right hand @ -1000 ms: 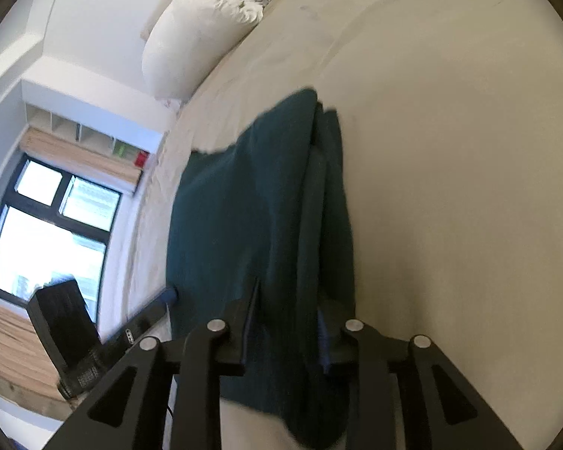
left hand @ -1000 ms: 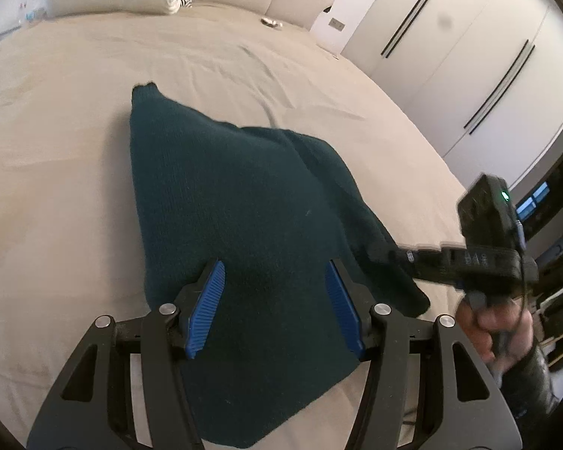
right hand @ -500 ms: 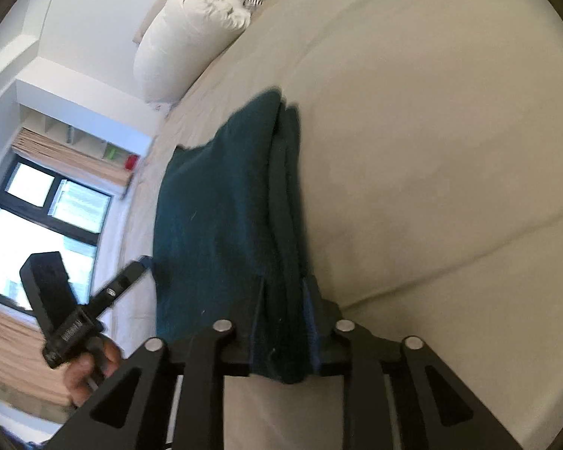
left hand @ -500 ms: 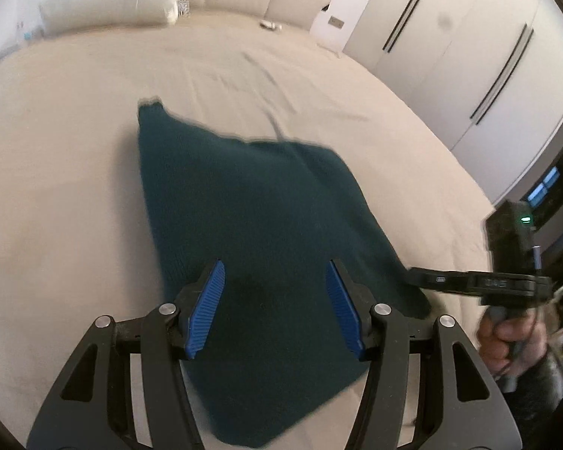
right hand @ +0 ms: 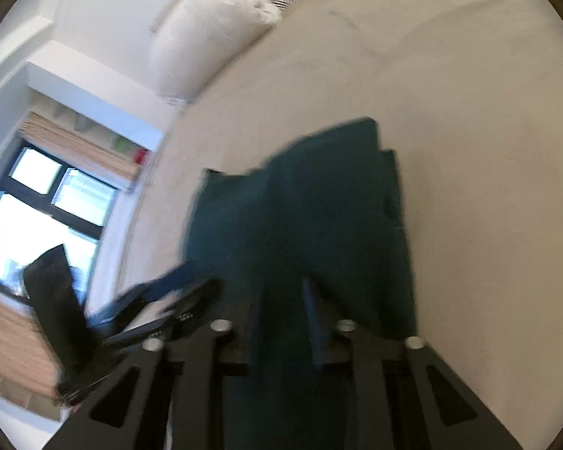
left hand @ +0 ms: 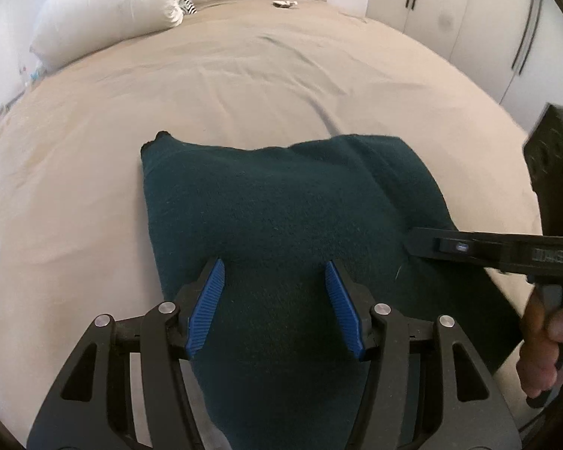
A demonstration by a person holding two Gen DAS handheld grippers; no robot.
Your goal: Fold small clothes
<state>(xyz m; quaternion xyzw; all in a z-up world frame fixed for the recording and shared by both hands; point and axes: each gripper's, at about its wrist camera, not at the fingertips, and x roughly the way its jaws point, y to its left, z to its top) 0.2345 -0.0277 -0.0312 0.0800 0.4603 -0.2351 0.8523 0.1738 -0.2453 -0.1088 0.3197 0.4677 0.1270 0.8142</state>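
A dark teal knit garment (left hand: 281, 206) lies folded on the beige bed (left hand: 244, 75). My left gripper (left hand: 273, 264) hovers over its near end. Its blue pads (left hand: 206, 300) stand apart, and the cloth runs under and between them with no pinch showing. My right gripper (left hand: 409, 240) comes in from the right, held by a person's hand (left hand: 544, 345), and its thin tips sit on the garment's right edge. In the blurred right wrist view the garment (right hand: 300, 206) runs up between my right gripper's (right hand: 281, 292) fingers, shut on the cloth. My left gripper (right hand: 191, 288) shows at the garment's left side.
A white pillow (left hand: 105, 11) and the padded headboard lie at the far end of the bed. White wardrobe doors (left hand: 488, 18) stand to the right. A window (right hand: 37, 206) and shelves are beyond the bed's left side. Bare sheet surrounds the garment.
My left gripper swung and rolled, so the garment now lies squarer in front of it. My right gripper drew out to the right, then came back in on the cloth's edge; its view is blurred.
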